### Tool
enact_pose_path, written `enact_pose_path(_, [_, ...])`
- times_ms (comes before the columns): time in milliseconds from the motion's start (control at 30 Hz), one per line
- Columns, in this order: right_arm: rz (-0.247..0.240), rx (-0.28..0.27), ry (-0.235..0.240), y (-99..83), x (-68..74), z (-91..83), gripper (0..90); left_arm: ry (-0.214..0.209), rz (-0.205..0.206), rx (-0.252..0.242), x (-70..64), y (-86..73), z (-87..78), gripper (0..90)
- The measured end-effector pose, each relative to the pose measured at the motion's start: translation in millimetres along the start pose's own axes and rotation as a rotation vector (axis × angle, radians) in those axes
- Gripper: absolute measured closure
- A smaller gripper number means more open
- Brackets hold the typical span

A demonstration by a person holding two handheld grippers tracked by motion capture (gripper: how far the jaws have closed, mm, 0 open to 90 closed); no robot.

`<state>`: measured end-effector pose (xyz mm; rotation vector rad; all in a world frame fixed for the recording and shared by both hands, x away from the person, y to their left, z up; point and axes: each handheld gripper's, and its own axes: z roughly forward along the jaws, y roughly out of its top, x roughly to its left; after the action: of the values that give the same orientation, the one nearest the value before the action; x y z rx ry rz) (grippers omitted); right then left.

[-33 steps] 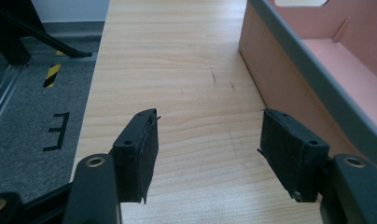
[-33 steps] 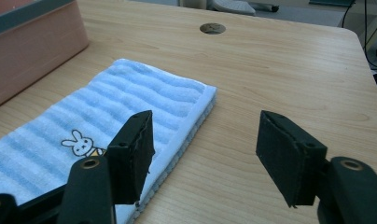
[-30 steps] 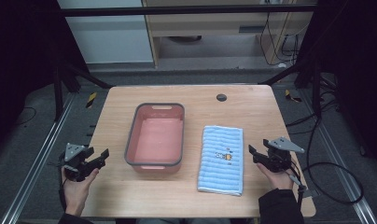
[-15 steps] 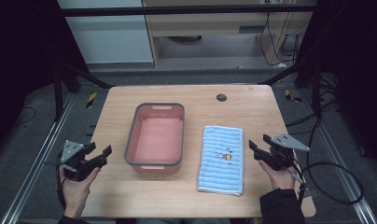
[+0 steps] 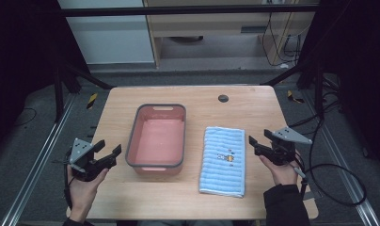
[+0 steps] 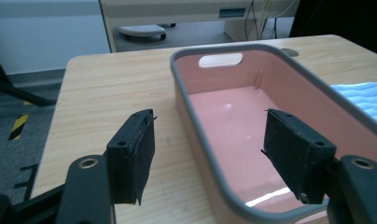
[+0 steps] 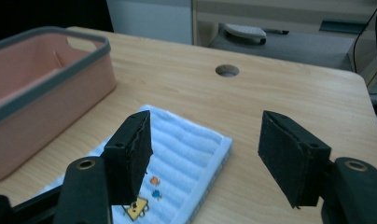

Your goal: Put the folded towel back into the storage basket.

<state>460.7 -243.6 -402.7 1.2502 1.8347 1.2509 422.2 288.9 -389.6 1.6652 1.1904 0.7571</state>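
Observation:
A pink tub with a grey rim (image 5: 156,107) stands empty at the middle of the wooden table (image 5: 235,110). To its right lies a folded light-blue towel (image 5: 223,160) with a small printed picture. My left gripper (image 5: 108,149) hovers open just left of the tub, near the front left corner. In the left gripper view the tub's rim (image 6: 200,140) runs between its spread jaws. My right gripper (image 5: 257,141) is open just right of the towel. In the right gripper view the towel (image 7: 182,154) lies below its jaws, with the tub (image 7: 46,79) at the left.
A round cable hole (image 5: 223,98) sits in the table behind the towel. Black frame legs (image 5: 80,75) and cables (image 5: 338,169) stand around the table. A cabinet (image 5: 211,23) is beyond the far edge.
My left gripper has edged right toward the tub. The right gripper has shifted a little to the right and nearer the table's front. Both stay open.

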Motion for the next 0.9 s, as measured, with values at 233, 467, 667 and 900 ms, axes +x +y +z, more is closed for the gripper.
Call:
enact_pose_path(233, [-0.003,-0.034,0.012,22.8,4.2,-0.6,34.9,-0.047,0.012,-0.02,-22.5,10.0,7.5,33.3])
enact_pose_path(467, [-0.012,-0.042,0.02,35.3,7.3,1.7,34.6,-0.081,0.041,-0.029,-44.5,16.0,14.7,33.9])
enact_pose_path(667, [-0.007,-0.049,0.006,41.2,6.7,6.5,36.5,-0.102,0.057,-0.025,-61.1,17.1,21.9,34.5])
enact_pose_path(900, [-0.01,-0.037,0.005,45.0,6.8,13.0,36.8,-0.127,0.074,-0.015,-76.6,16.6,30.3,35.0])
